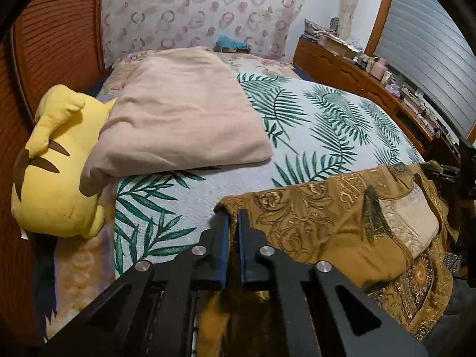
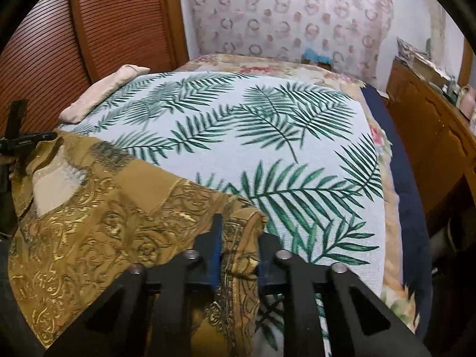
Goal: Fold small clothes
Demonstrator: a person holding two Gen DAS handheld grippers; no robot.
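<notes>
While too blurry to read, neck label (image 1: 416,192) sits inside mustard-gold shirt (image 1: 321,217), paisley-printed, spread on leaf-print bedspread (image 2: 267,136). Pinched at both corners: left gripper (image 1: 234,217) and right gripper (image 2: 238,232), jaws clamped on fabric.

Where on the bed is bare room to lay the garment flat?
Free: the palm-leaf bedspread between the folded beige blanket and the gold-brown patterned garment. Crowded: the left edge, where a yellow plush toy lies.
</notes>
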